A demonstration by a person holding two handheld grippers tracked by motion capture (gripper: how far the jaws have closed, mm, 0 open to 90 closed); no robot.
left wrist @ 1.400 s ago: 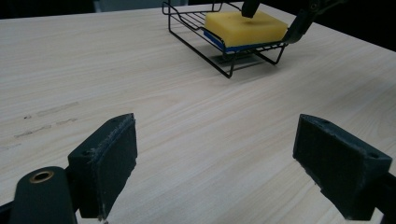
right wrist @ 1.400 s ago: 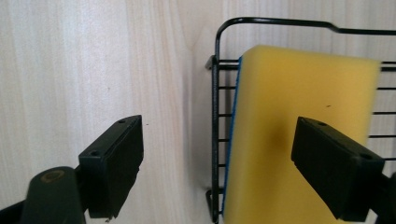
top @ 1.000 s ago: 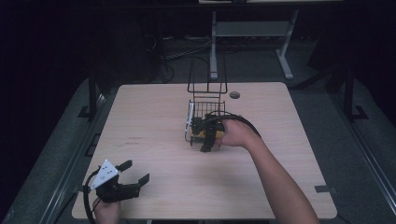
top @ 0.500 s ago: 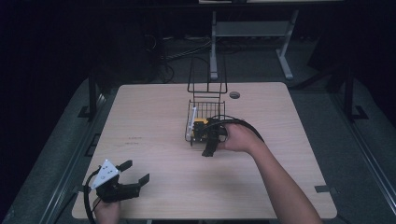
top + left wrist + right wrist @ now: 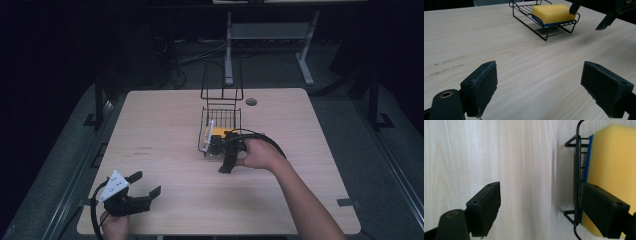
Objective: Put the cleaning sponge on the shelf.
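Note:
A yellow sponge [image 5: 220, 134] with a blue underside lies in a black wire basket [image 5: 221, 118] at the table's middle. My right gripper [image 5: 221, 158] hangs at the basket's near end, pointing down, and is open. In the right gripper view its right jaw is over the sponge [image 5: 614, 157] and its left jaw over bare wood. The basket's end rail [image 5: 577, 170] sits just inside the right jaw, and nothing is held. My left gripper [image 5: 145, 184] rests open at the near left corner, far from the basket. It faces the sponge [image 5: 551, 13].
The basket has a tall wire back [image 5: 222, 80] on its far side. A round cable hole [image 5: 251, 102] is in the wooden table [image 5: 165, 130] beyond the basket. The right gripper's jaws [image 5: 604, 22] hang beside the basket in the left gripper view.
My right gripper has drawn back from over the sponge towards the basket's near end. The sponge stays in the basket. The left gripper has not moved.

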